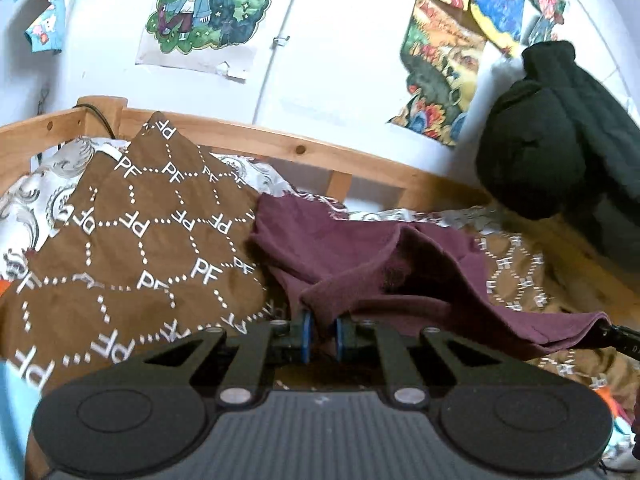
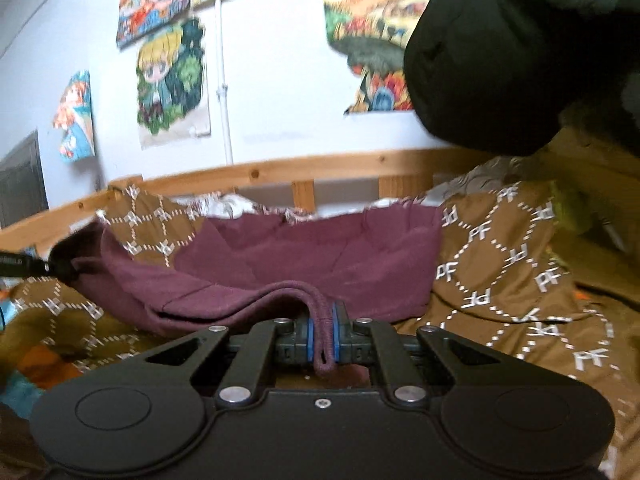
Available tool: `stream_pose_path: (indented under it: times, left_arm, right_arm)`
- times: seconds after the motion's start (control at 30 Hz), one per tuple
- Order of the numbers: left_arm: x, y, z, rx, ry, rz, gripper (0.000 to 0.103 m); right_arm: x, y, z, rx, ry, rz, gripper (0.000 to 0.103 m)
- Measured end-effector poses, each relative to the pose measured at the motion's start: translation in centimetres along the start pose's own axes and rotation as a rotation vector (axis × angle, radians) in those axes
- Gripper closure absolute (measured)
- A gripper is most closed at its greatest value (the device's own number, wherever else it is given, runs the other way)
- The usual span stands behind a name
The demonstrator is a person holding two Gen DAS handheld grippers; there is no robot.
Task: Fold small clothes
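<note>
garment: maroon cloth, small, lies on the brown blanket on the bed, near the wooden rail; its near edge is lifted off the blanket and spans between both grippers.
left gripper: jaws narrow, pinching a folded corner of the cloth.
right gripper: jaws narrow, clamped on a ribbed hem; a short tail hangs out behind the pads.
handling: looks light, limp, no stiffness; sags between the two holds and drapes wherever unsupported. Knit probably isn't slippery.
hold points: corners and hem, as now; the doubled hem looks thickest and likely slips least.
risk: a thin corner could pull free if the edge is stretched hard.
</note>
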State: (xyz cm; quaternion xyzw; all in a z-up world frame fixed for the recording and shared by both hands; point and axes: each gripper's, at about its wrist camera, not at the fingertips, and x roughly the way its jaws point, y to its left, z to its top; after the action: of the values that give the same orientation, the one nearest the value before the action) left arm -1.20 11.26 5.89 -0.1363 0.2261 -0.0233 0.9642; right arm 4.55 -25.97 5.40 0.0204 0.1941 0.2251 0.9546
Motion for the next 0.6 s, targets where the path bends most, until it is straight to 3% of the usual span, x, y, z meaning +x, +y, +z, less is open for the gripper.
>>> stream_pose_path:
  times: [0.23, 0.4, 0.6]
  left_arm:
    - [-4.0, 0.1, -1.6, -0.029, 0.010, -0.064, 0.092]
    - [-7.0, 0.2, -2.0, -0.028, 0.008, -0.095, 0.092]
    - [-6.5, -0.1, -0.5, -0.025, 0.003, -0.102, 0.091]
  right_arm:
    - [-7.2, 1.1, 0.4, 0.050, -0.047, -0.023, 0.095]
    - [-11.7, 2.3, -0.2, 0.064, -0.016, -0.031, 0.095]
    - [-13.9, 3.4, -0.5, 0.044, 0.017, -0.039, 0.095]
